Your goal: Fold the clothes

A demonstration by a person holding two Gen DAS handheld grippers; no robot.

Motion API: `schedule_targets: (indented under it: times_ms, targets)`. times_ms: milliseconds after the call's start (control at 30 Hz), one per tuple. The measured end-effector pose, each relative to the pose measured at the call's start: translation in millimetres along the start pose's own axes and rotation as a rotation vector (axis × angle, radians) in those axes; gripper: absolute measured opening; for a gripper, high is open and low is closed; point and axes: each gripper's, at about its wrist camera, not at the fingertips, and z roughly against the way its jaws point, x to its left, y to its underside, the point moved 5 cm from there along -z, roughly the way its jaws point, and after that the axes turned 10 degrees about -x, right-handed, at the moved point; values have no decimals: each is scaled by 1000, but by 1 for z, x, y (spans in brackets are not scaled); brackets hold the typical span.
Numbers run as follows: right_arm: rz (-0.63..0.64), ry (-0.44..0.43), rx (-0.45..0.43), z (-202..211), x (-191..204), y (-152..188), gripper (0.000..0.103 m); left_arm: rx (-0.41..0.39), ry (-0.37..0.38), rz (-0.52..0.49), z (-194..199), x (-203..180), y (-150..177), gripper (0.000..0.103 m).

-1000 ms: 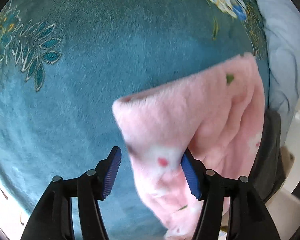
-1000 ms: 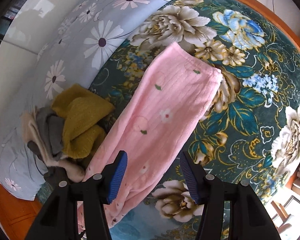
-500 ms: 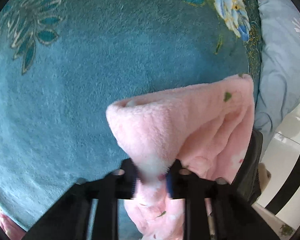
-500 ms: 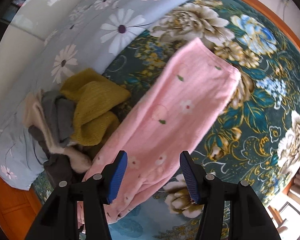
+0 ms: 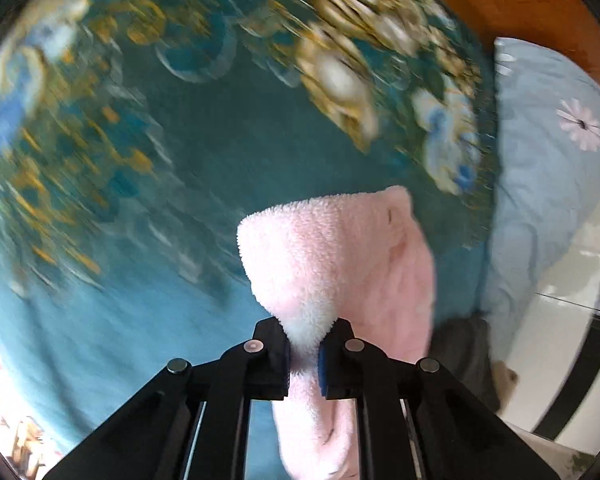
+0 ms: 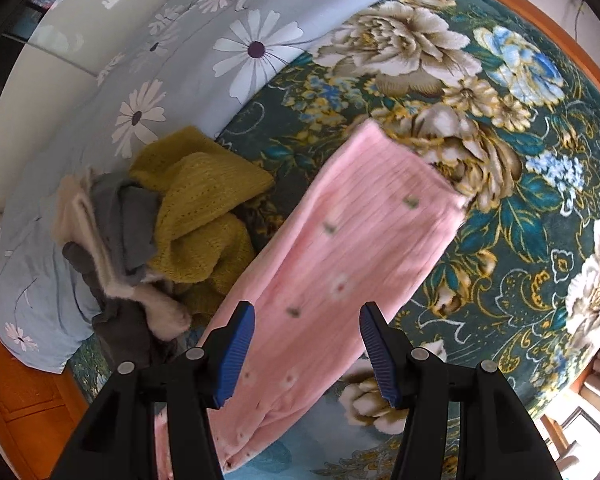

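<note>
in the left wrist view the left gripper (image 5: 303,354) has its jaws closing on a bunched end of the pink fleece garment (image 5: 332,264), the pile squeezed between the blue pads and the cloth standing up in a soft peak above them, with more of it trailing down below the jaws. behind it the teal floral blanket (image 5: 148,184) is smeared with blur, and a pale blue daisy-print pillow (image 5: 548,168) lies at the right edge. in the right wrist view the right gripper (image 6: 307,354) hangs with its jaws at a middling gap and nothing between the pads; the pink garment lies beneath it as a long strip running diagonally across the blanket, its far end squared off near a big cream flower. to the left sits a heap of other clothes, a mustard knit (image 6: 204,216) on top of grey and beige pieces (image 6: 112,232), against the pillow. the step looks like the first fold, one end pinched and lifted. next, that end likely needs carrying over toward the far hem, while the free gripper pins or takes the other corner so the strip doubles evenly rather than twisting.
</note>
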Motion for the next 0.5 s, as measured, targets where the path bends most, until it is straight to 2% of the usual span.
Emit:
schedule_targets:
  times_ms: [167,233,300,333,500]
  targets:
    - [-46,-18,32,-11,-3,11,58,31,-66,-79,-2,-8,3,15]
    - [-47,-37,43,-13,2,14,58,29,-73,-67,2,-10,7,19]
    - [-24,-58,40,-9,9,13,58,19,-82,-47,6,-16,10,29]
    - [-12,-68,38,-8,12,13,58,13,-88,-37,7,-19,11,31]
    - [15,-108,14,5,16,7,58,-102,-70,17,33,-24,-5,43]
